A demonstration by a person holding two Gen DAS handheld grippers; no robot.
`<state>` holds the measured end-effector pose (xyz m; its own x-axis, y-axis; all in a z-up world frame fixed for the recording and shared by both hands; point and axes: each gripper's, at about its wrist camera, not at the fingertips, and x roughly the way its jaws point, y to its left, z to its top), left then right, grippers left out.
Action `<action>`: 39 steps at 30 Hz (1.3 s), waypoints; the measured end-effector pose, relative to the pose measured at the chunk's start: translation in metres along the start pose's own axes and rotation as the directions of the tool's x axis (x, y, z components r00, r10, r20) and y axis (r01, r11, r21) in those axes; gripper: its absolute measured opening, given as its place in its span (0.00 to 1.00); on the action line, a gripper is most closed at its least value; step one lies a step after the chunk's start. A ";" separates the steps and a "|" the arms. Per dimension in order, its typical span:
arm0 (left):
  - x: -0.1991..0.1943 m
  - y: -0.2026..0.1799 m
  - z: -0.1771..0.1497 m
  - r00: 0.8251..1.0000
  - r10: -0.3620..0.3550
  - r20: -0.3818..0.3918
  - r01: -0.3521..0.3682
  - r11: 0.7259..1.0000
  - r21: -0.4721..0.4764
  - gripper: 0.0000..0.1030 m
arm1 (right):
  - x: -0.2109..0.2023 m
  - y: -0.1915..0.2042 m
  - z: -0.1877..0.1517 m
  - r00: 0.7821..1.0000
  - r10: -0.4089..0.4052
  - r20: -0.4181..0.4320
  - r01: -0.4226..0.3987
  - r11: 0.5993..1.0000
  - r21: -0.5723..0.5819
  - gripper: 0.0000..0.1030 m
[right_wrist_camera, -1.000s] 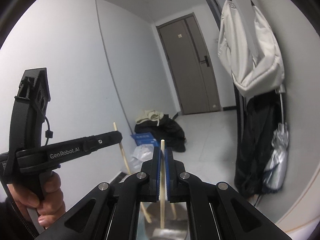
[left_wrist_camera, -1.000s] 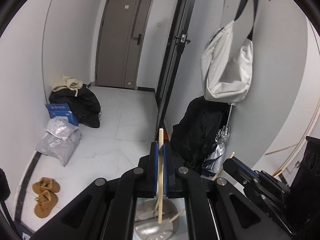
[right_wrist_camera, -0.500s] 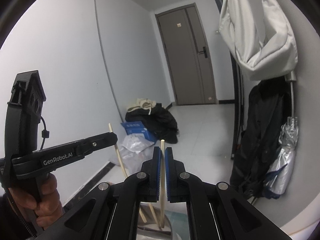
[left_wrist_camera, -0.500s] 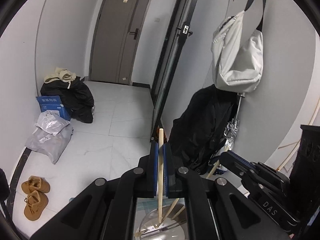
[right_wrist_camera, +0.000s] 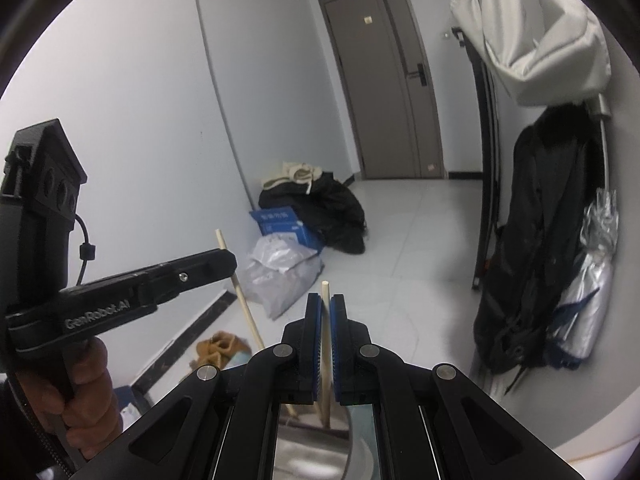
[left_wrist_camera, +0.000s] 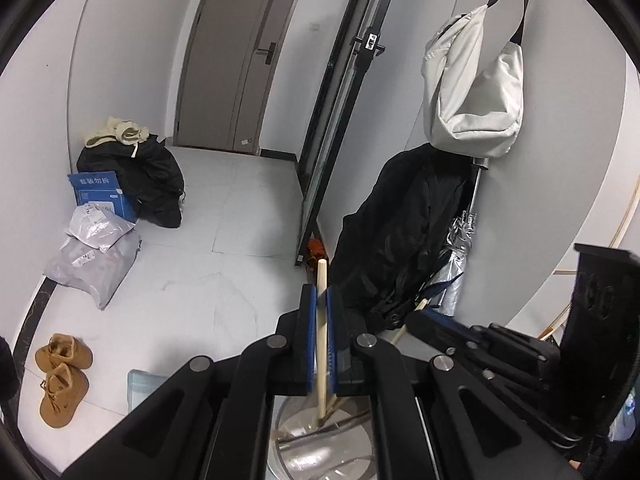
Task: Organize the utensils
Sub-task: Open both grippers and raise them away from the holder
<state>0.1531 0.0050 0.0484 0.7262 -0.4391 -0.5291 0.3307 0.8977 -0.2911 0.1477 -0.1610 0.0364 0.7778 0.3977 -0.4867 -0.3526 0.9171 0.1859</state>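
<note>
Upright, one chopstick [left_wrist_camera: 321, 344] pinched between left tongs [left_wrist_camera: 321, 300], another [right_wrist_camera: 326, 344] between right tongs [right_wrist_camera: 326, 312].

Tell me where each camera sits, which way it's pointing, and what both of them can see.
Left wrist: on the left gripper, facing a hallway floor and door; the right gripper shows at right.
Right wrist: on the right gripper, facing the same hallway; the left gripper and hand show at left.
Shared: door, white bag, black coat; each gripper pinches a chopstick.

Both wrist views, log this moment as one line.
left gripper: shut on pale wooden chopstick | right gripper: shut on second wooden chopstick | both above shiny metal bowl
</note>
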 end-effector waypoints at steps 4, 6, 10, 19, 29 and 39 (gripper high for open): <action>-0.005 -0.001 -0.003 0.999 -0.008 -0.035 0.007 1.000 -0.006 0.01 | 0.003 0.003 -0.008 0.999 0.003 -0.037 -0.003 1.000 0.004 0.05; -0.007 -0.001 -0.006 0.998 -0.007 -0.062 0.006 1.000 -0.018 0.01 | 0.000 0.002 -0.012 0.999 0.005 -0.041 -0.004 1.000 0.018 0.06; -0.021 0.002 -0.014 0.996 0.050 -0.068 -0.052 0.998 -0.034 0.06 | -0.011 -0.001 -0.020 0.999 0.001 -0.047 0.002 0.998 0.065 0.08; -0.051 0.002 -0.037 0.970 0.229 -0.081 -0.233 0.972 -0.042 0.37 | -0.051 0.010 -0.040 0.999 -0.034 -0.017 0.036 0.995 0.091 0.29; -0.085 -0.010 -0.057 0.956 0.294 0.005 -0.294 0.955 -0.037 0.67 | -0.095 0.032 -0.060 0.997 -0.045 0.056 0.040 0.995 0.092 0.51; -0.104 -0.013 -0.085 0.951 0.305 0.045 -0.304 0.952 -0.038 0.80 | -0.117 0.049 -0.083 0.995 -0.064 0.073 0.057 0.994 0.091 0.64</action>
<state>0.0215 0.0356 0.0394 0.8191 -0.1418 -0.5559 0.0712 0.9866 -0.1467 -0.0037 -0.1648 0.0315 0.8349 0.3389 -0.4338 -0.2586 0.9371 0.2344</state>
